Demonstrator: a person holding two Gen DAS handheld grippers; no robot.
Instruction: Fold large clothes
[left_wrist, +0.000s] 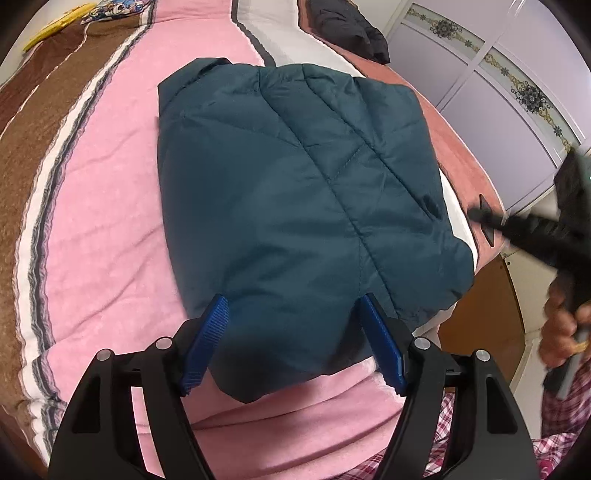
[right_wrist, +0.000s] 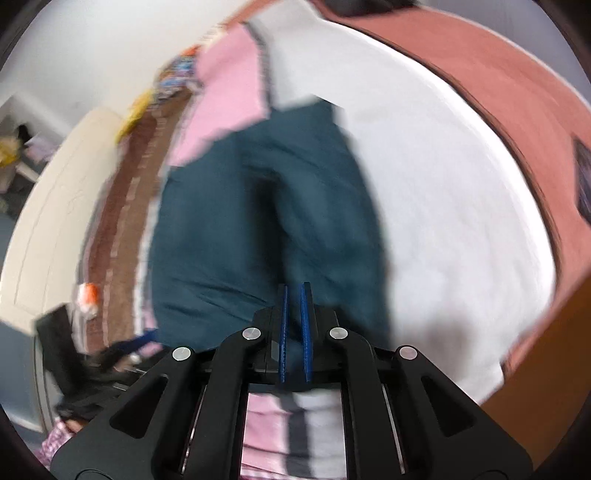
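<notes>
A teal quilted jacket (left_wrist: 295, 177) lies folded into a compact block on the bed's pink, brown and white striped blanket (left_wrist: 110, 184). My left gripper (left_wrist: 293, 301) hovers over the jacket's near edge, its blue pads wide apart and holding nothing. My right gripper (left_wrist: 485, 218) shows blurred at the right, off the jacket's right edge, gripped by a person's hand (left_wrist: 561, 325). The right wrist view is blurred. In it the right gripper (right_wrist: 294, 286) hangs above the jacket (right_wrist: 258, 206), pads a narrow slit apart with nothing pinched between them.
Dark clothing (left_wrist: 347, 26) lies at the far end of the bed. A lilac wardrobe (left_wrist: 498, 92) with patterned trim stands to the right. The wooden bed frame (left_wrist: 484, 306) borders the near right corner. Plaid trousers (left_wrist: 554, 443) show at the lower right.
</notes>
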